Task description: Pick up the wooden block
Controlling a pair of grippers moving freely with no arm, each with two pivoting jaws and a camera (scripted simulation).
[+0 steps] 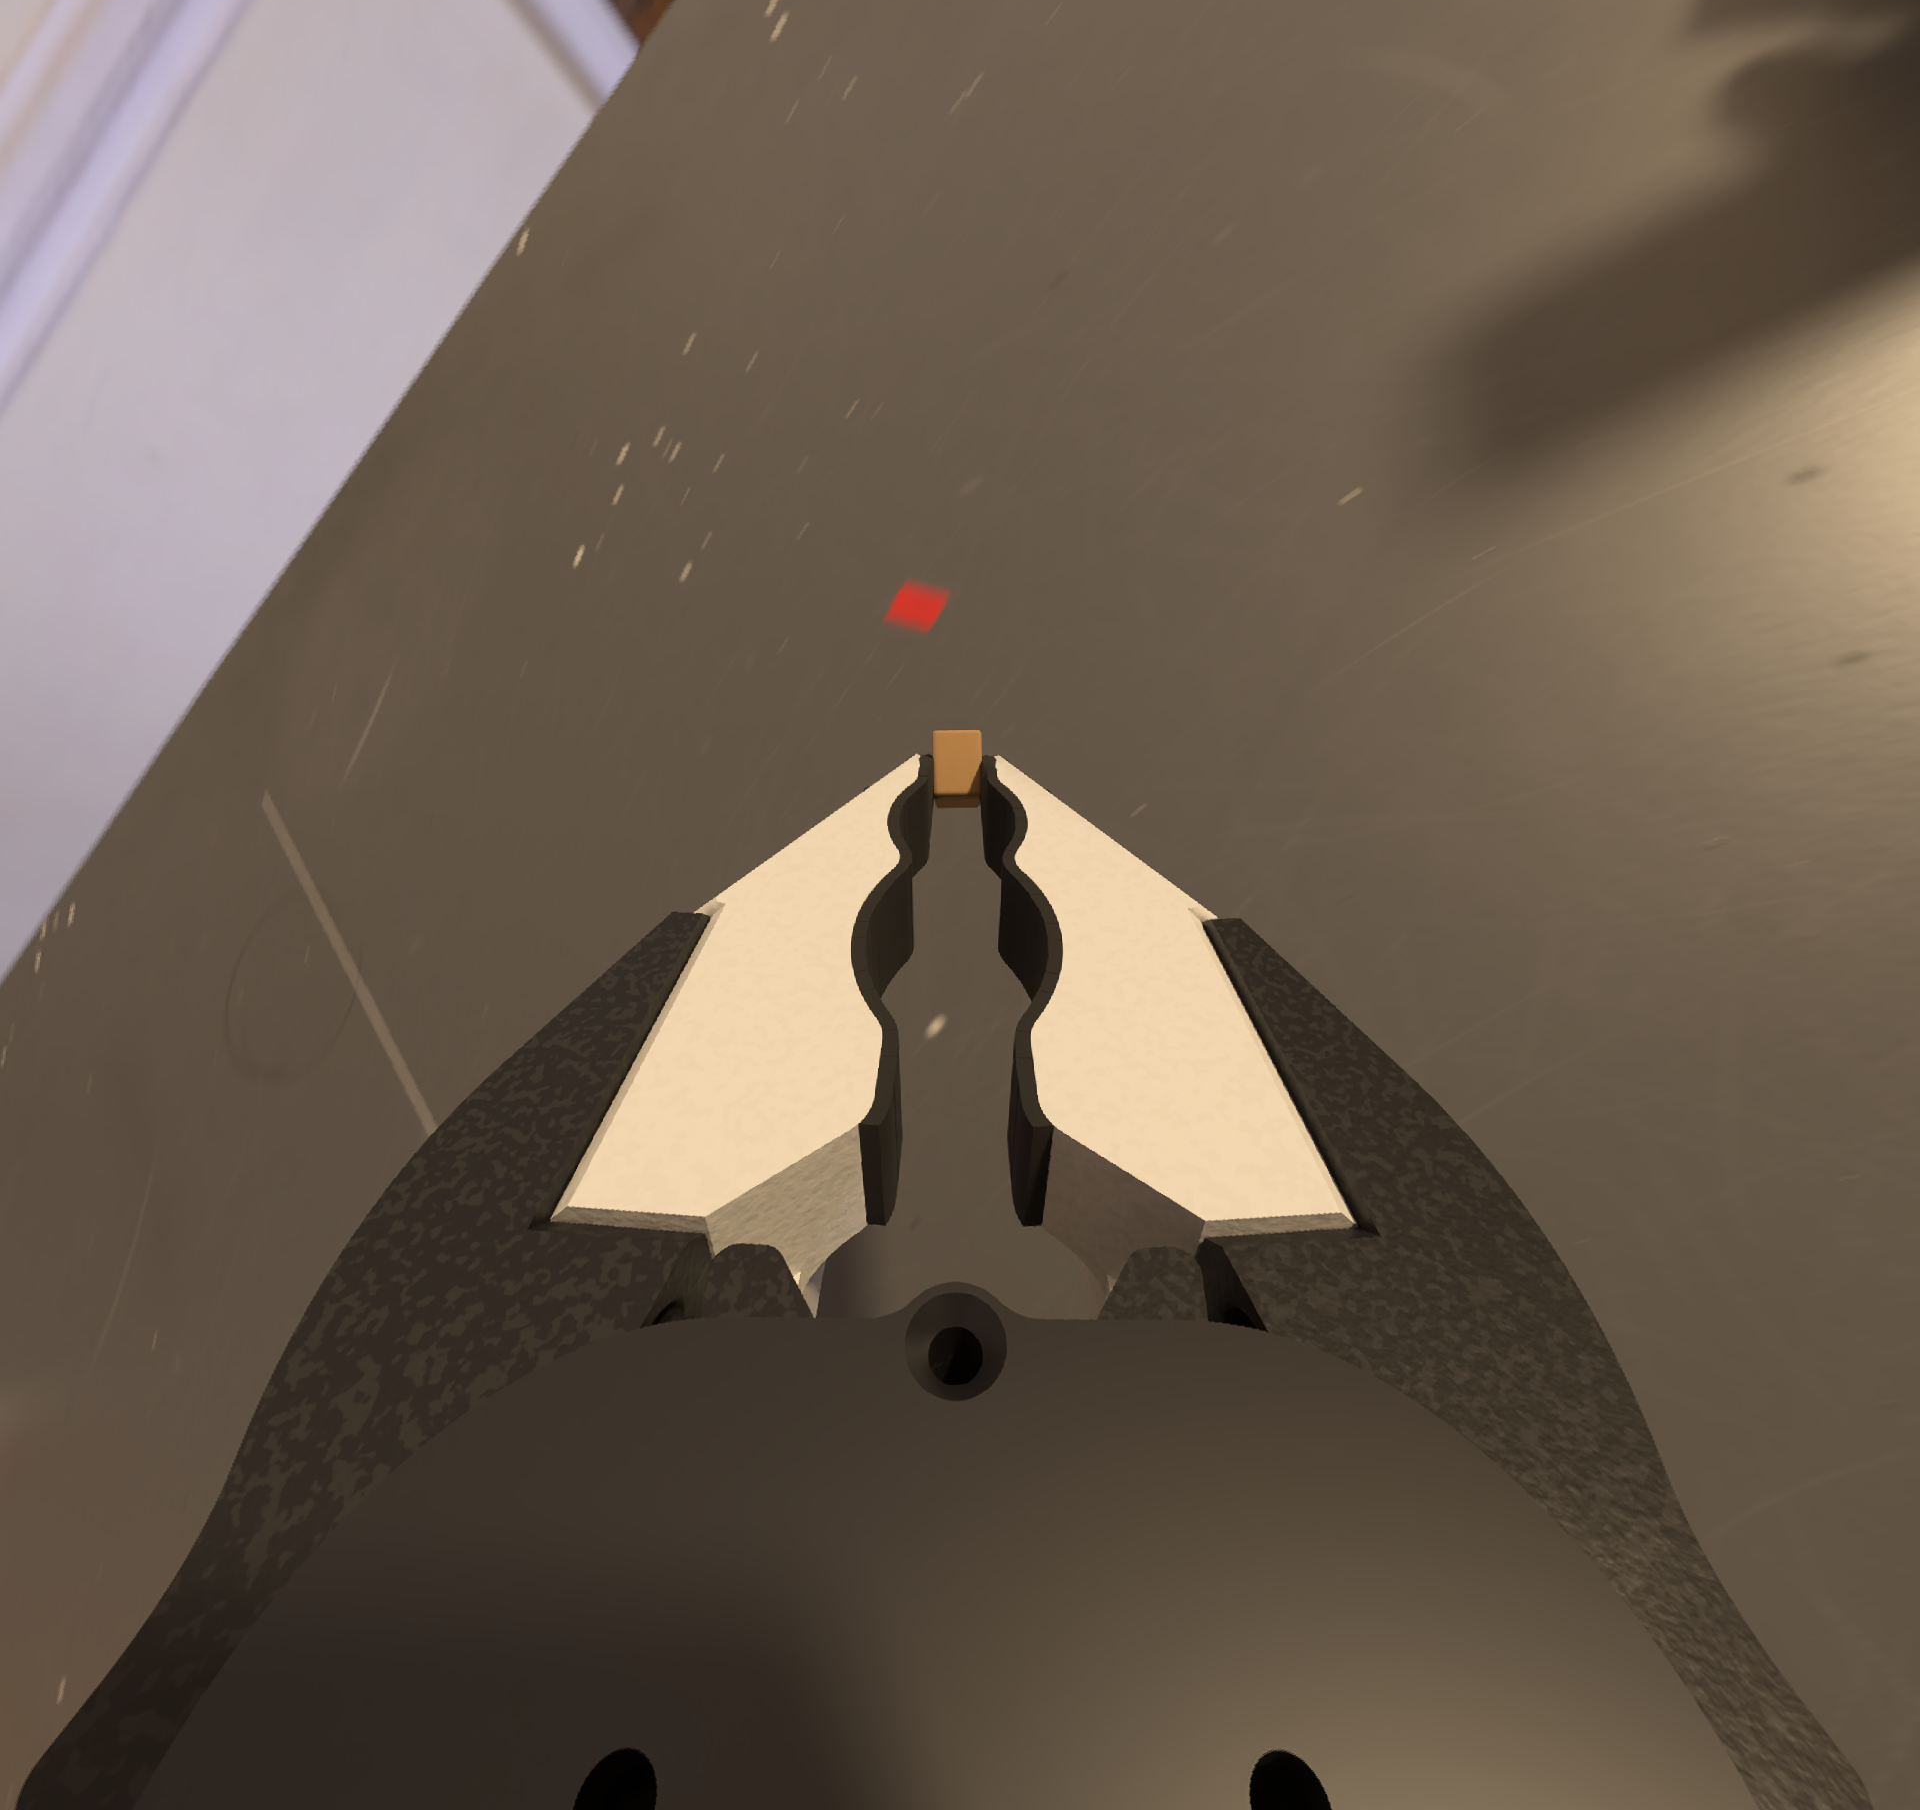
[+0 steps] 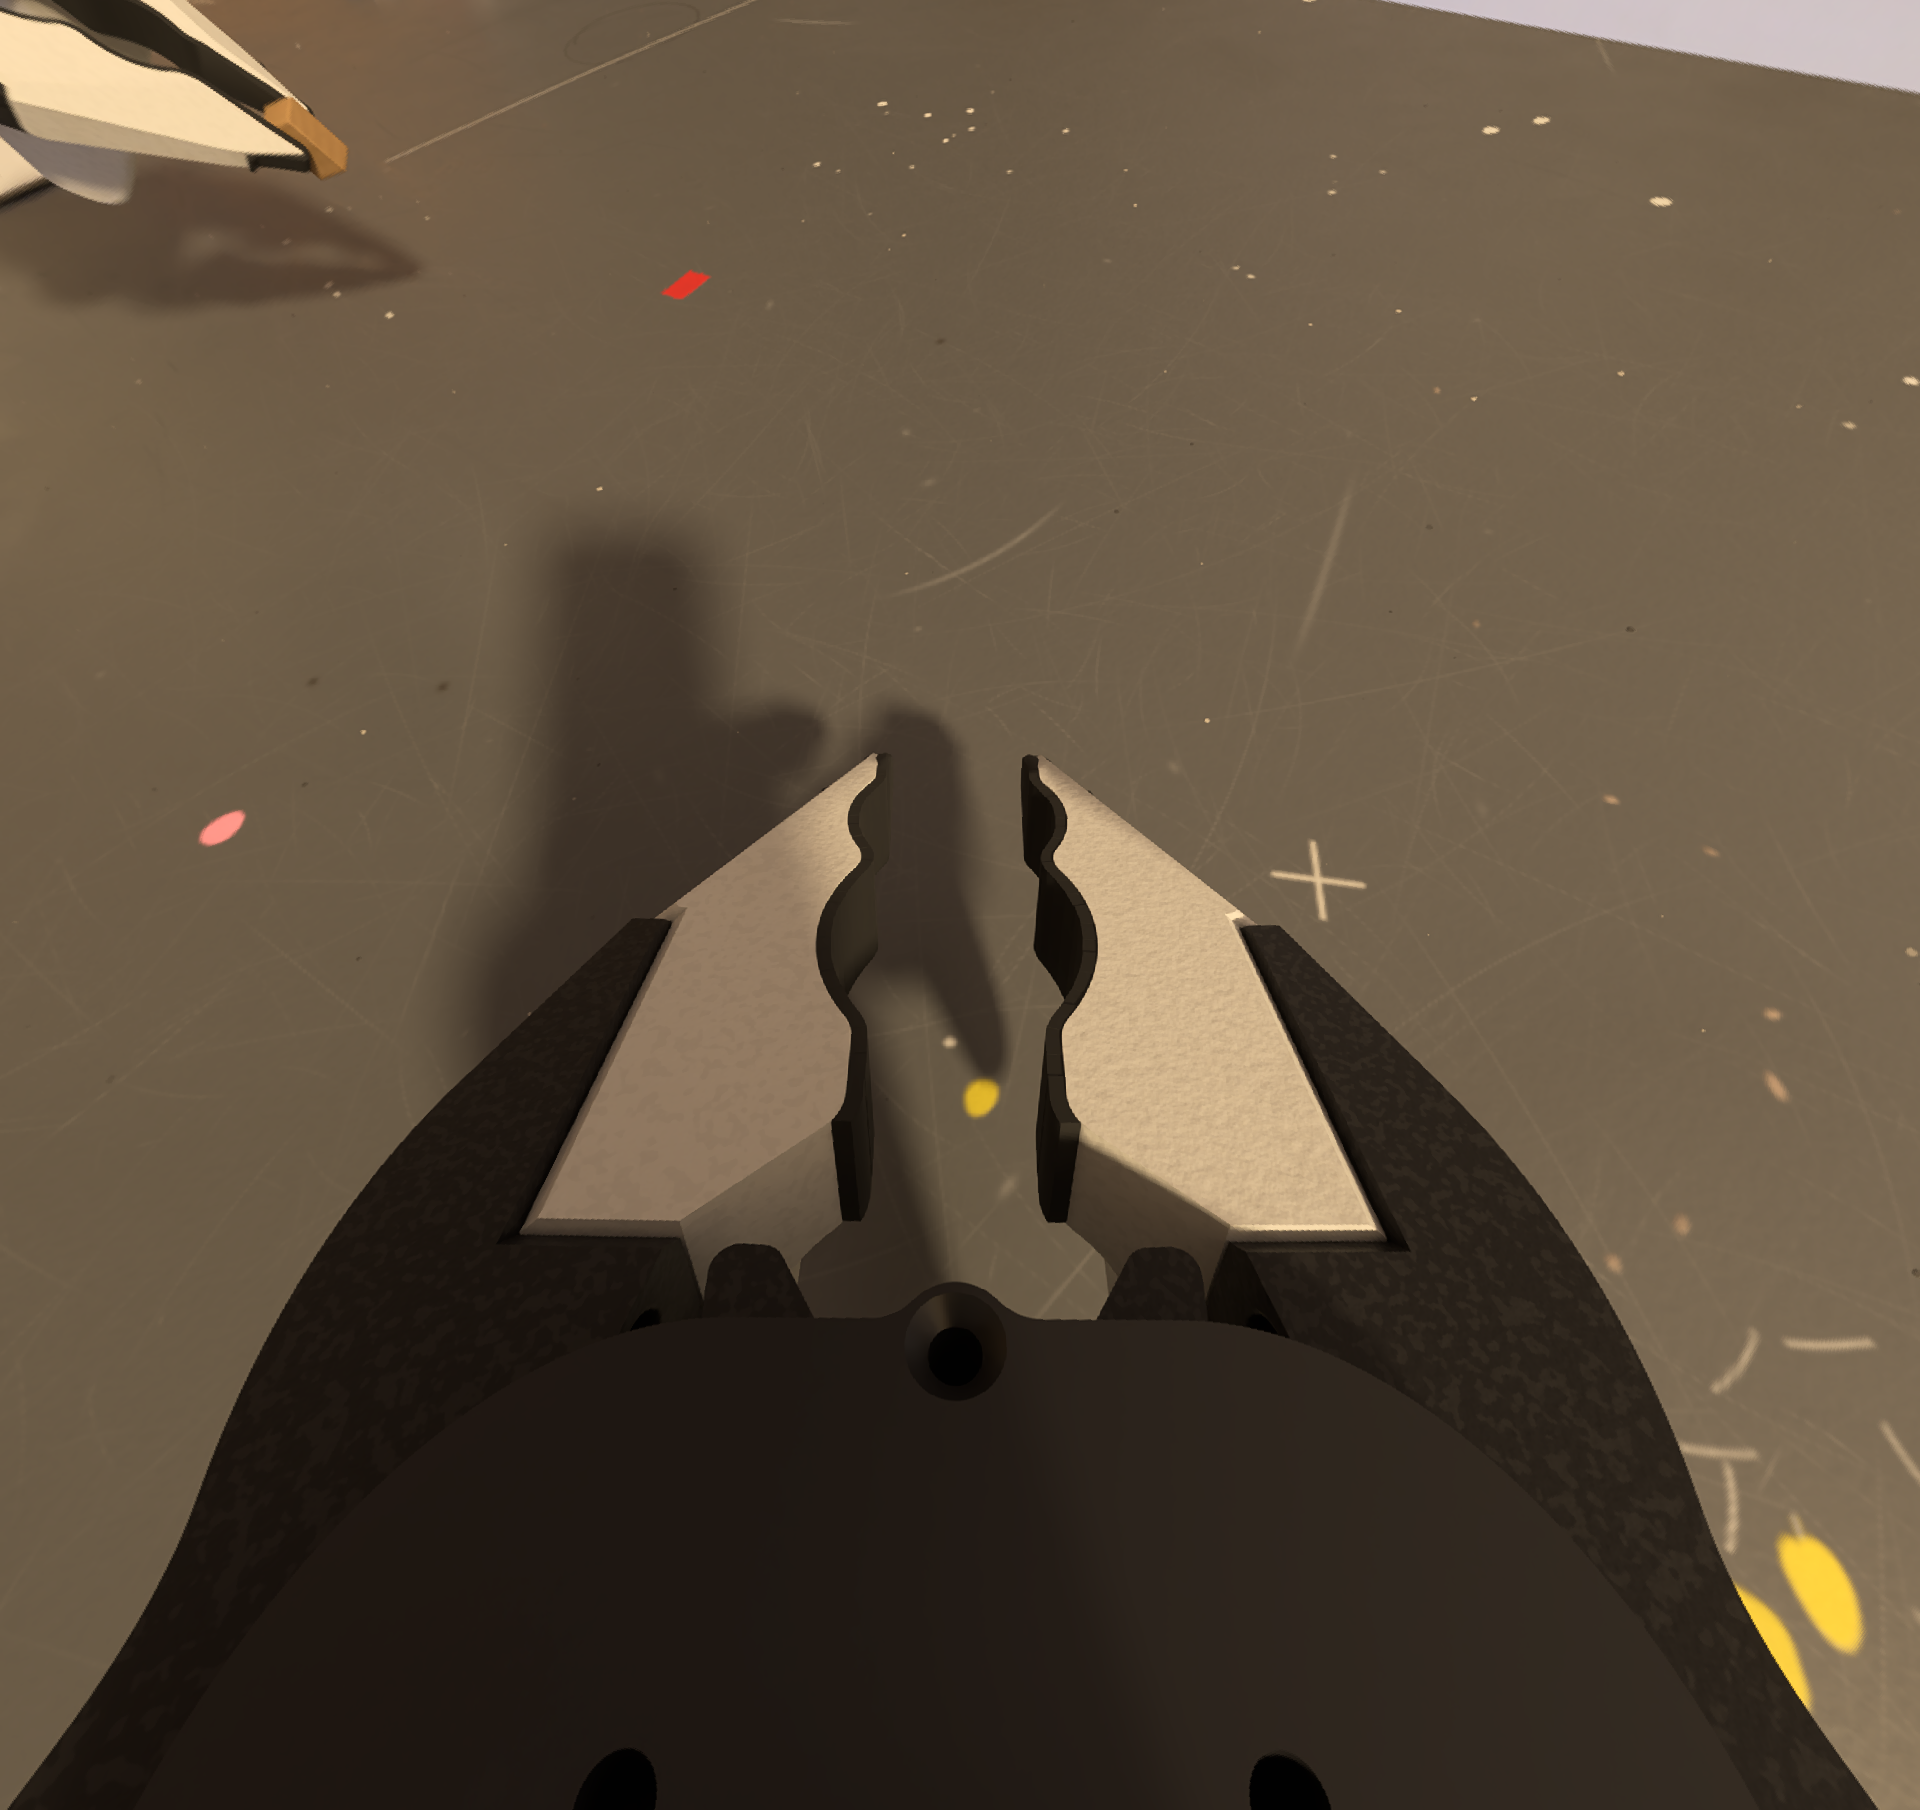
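Observation:
The small wooden block [image 1: 957, 768] is pinched between the tips of my left gripper [image 1: 957, 786], which is shut on it and holds it above the dark table [image 1: 1247, 410]. In the right wrist view the left gripper [image 2: 296, 145] shows at the top left, with the wooden block [image 2: 312, 134] at its tips, clear of the table with its shadow below. My right gripper [image 2: 954, 768] is open and empty, low over the table, far from the block.
A small red square mark [image 1: 916, 605] lies on the table ahead of the block; it also shows in the right wrist view [image 2: 685, 285]. A table edge and white wall [image 1: 208, 410] are at left. Pink [image 2: 221, 827] and yellow [image 2: 981, 1097] spots dot the table.

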